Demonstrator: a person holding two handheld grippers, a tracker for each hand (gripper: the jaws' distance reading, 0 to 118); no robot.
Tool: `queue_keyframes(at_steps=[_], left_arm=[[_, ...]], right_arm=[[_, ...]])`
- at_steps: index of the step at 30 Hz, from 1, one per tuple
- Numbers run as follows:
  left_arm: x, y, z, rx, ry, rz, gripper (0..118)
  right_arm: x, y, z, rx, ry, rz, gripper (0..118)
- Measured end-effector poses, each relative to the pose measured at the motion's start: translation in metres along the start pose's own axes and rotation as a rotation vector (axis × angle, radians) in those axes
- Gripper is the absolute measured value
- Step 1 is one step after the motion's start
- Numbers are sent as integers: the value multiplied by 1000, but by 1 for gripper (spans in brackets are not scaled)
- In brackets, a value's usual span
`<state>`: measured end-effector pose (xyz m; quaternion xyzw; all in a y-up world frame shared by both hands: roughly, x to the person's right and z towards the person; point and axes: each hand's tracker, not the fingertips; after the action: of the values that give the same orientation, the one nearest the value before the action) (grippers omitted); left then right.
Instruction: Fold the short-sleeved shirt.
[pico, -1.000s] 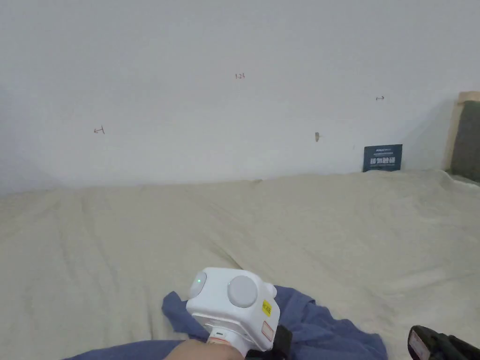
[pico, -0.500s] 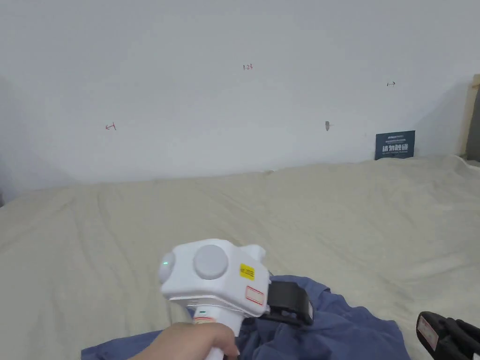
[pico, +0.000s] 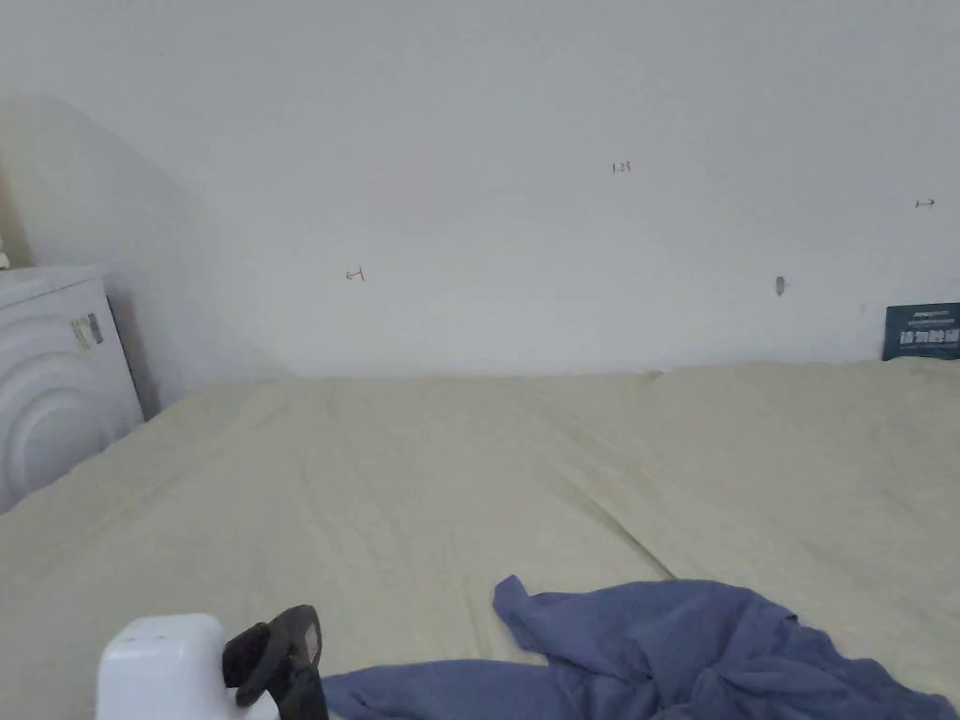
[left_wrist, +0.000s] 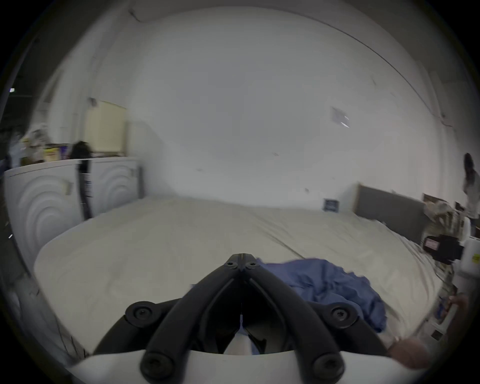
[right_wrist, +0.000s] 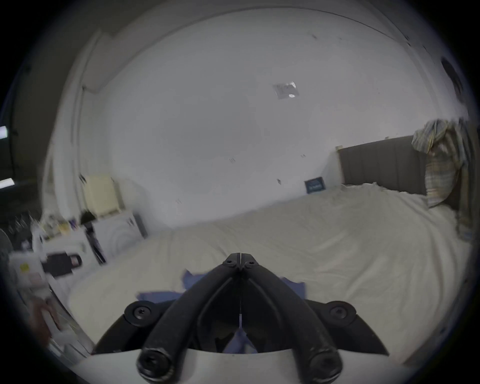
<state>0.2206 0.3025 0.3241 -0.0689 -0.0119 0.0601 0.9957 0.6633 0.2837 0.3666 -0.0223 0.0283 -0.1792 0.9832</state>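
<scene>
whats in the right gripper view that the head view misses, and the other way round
Right gripper view: the right gripper with jaws closed and nothing between them, a grey headboard, and a striped garment hanging beside it.

Head view: the left gripper seen from behind at the lower left, low over the bed beside the shirt.

Both: the crumpled blue shirt, the cream bedsheet, the white appliance, and the small dark sign on the wall.
</scene>
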Motion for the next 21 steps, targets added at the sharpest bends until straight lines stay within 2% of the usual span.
queue_keyframes(at_steps=[1,3,6,8,10,12,16,18,19,20,21], left_arm=[[-5,-2,6,4,3,21,0],[-9,-5,11,-11,-16,0,0],[-5,-9,19,63,64,-123,0],[-5,-5,19,114,29,-83,0],[-8,5,-2,60,-20,-45,0],[-10,18,-41,-107,-43,-60,0],[-29,16,-165,-490,-47,-31,0],[-44,-2,-222,-724,-67,43,0],[-49,-14,-244,-788,-75,128,0],[-56,-27,-264,-832,-52,170,5],[-58,-36,-275,-850,-41,176,17]], right_arm=[[-2,1,2,19,13,-6,0],[-12,5,2,44,-30,53,0],[-22,10,-2,66,-11,125,0],[-28,13,-4,68,8,147,0],[-32,14,-7,65,13,166,0],[-35,13,-12,48,15,176,0],[-31,1,-29,-34,37,158,0],[-27,-7,-36,-78,28,145,0],[-25,-11,-39,-99,26,139,0],[-22,-16,-42,-116,27,137,0],[-19,-19,-45,-132,25,136,0]])
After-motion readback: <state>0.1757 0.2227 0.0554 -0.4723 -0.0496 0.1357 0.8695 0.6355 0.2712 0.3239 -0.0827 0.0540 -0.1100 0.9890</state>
